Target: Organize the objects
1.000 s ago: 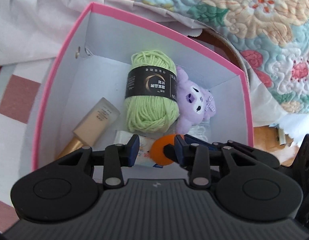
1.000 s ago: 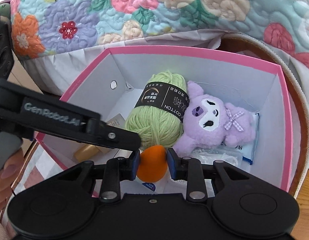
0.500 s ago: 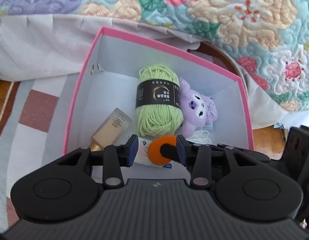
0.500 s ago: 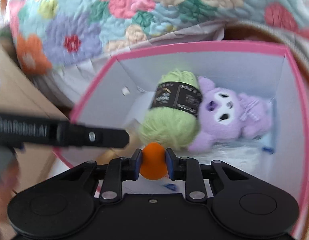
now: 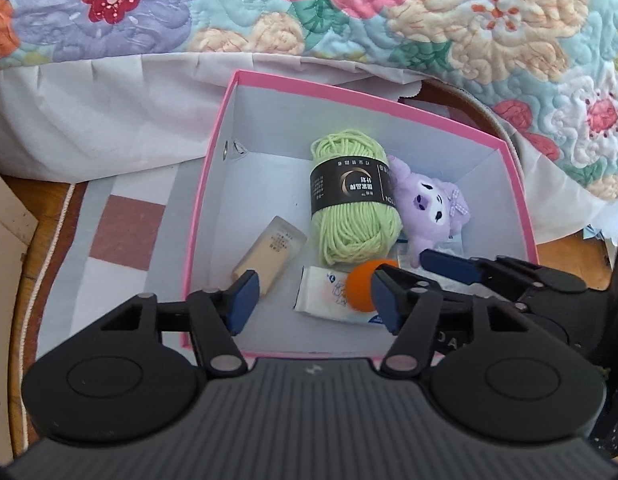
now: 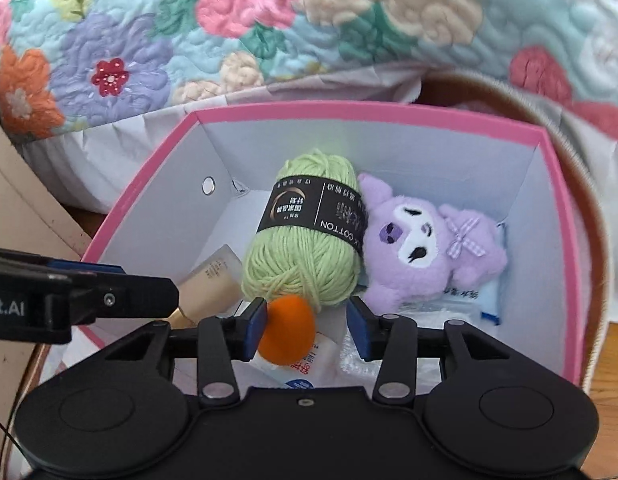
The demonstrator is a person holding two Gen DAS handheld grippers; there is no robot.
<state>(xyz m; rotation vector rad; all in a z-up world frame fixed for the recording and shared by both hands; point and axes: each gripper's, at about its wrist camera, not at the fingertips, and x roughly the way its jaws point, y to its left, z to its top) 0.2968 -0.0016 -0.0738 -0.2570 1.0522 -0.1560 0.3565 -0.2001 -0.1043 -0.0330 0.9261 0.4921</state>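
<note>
A pink box [image 5: 213, 184] with white walls holds a green yarn skein [image 5: 355, 200], a purple plush toy [image 5: 433, 208], a beige tube [image 5: 271, 254] and a white tissue packet [image 5: 329, 292]. In the right wrist view, an orange egg-shaped sponge [image 6: 287, 330] sits between the opening jaws of my right gripper [image 6: 308, 328]. It leans on the left pad while the right pad stands apart. I cannot tell whether it rests on the packet. My left gripper [image 5: 313, 298] hangs over the box's near edge, its jaws opening with nothing between them.
A floral quilt [image 5: 349, 20] with a white skirt hangs behind the box. A striped mat [image 5: 121, 232] lies left of it on the wooden floor. The left gripper's finger [image 6: 109, 300] reaches in beside the right gripper [image 5: 449, 266].
Both grippers' jaws have spread. The right one has let go of the orange sponge. The left gripper has pulled up and back, so the box looks smaller.
</note>
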